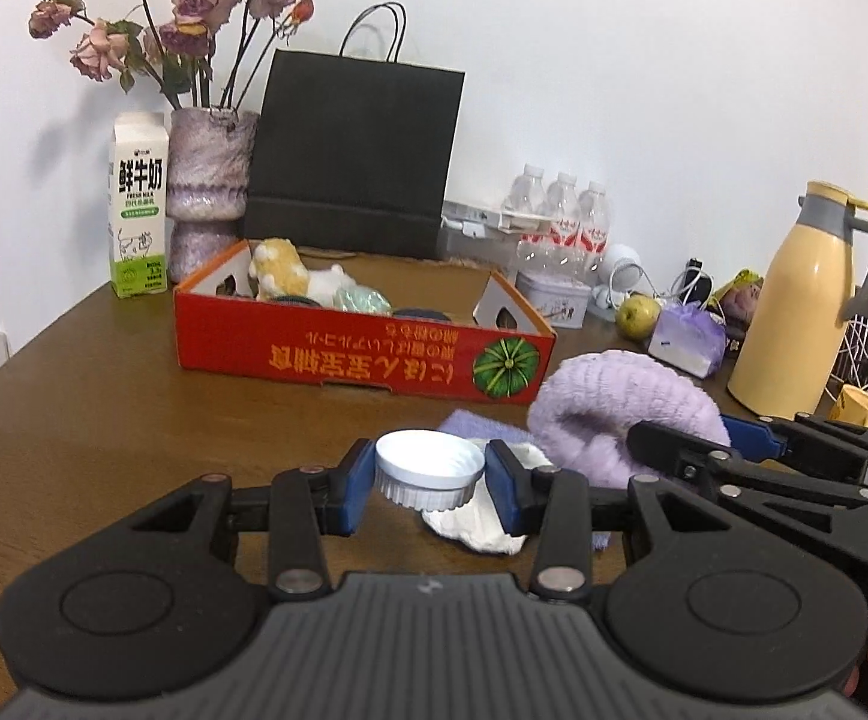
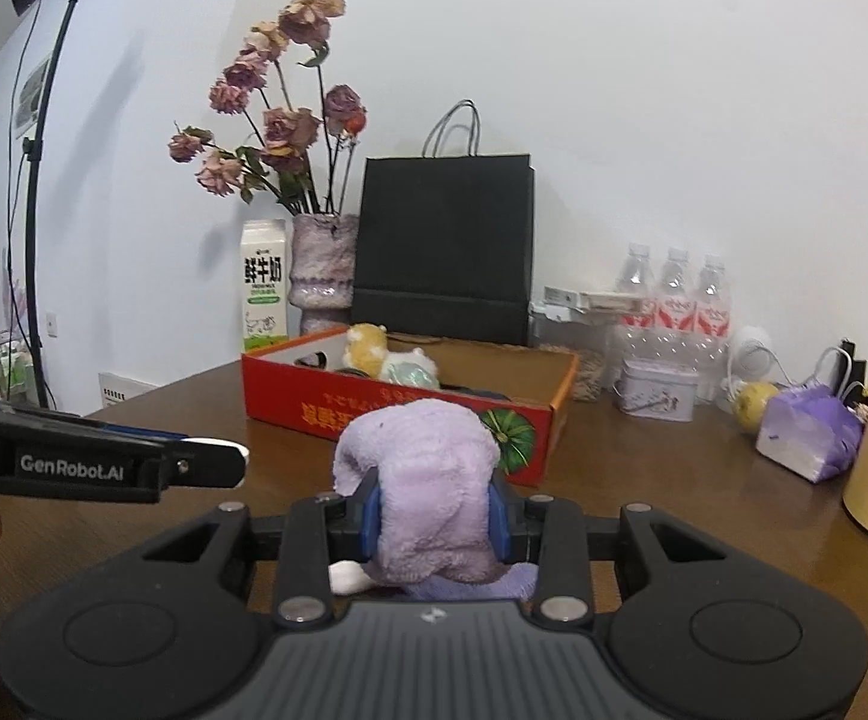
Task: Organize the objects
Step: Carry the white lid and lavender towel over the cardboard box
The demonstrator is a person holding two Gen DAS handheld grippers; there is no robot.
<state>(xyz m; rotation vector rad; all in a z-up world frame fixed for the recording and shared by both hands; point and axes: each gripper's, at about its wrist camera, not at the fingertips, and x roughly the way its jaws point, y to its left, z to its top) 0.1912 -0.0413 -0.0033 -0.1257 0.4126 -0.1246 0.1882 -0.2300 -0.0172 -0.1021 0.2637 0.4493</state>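
The left tongs (image 1: 431,474) are closed on a white cap (image 1: 429,468), held level. The right tongs (image 2: 434,516) are clamped around a purple plush (image 2: 428,492), just beside the left.

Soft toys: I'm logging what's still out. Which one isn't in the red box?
The purple plush, gripped by the right claw; the yellow-white plush lies inside the red box.

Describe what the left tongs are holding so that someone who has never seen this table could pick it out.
Start from the red cardboard box with the green pumpkin printed on it, on the brown table, then come toward the camera. Clamped between the blue pads of the left tongs is a white lid. It is small, round and hard with a ribbed edge, unlike the soft lilac plush beside it.
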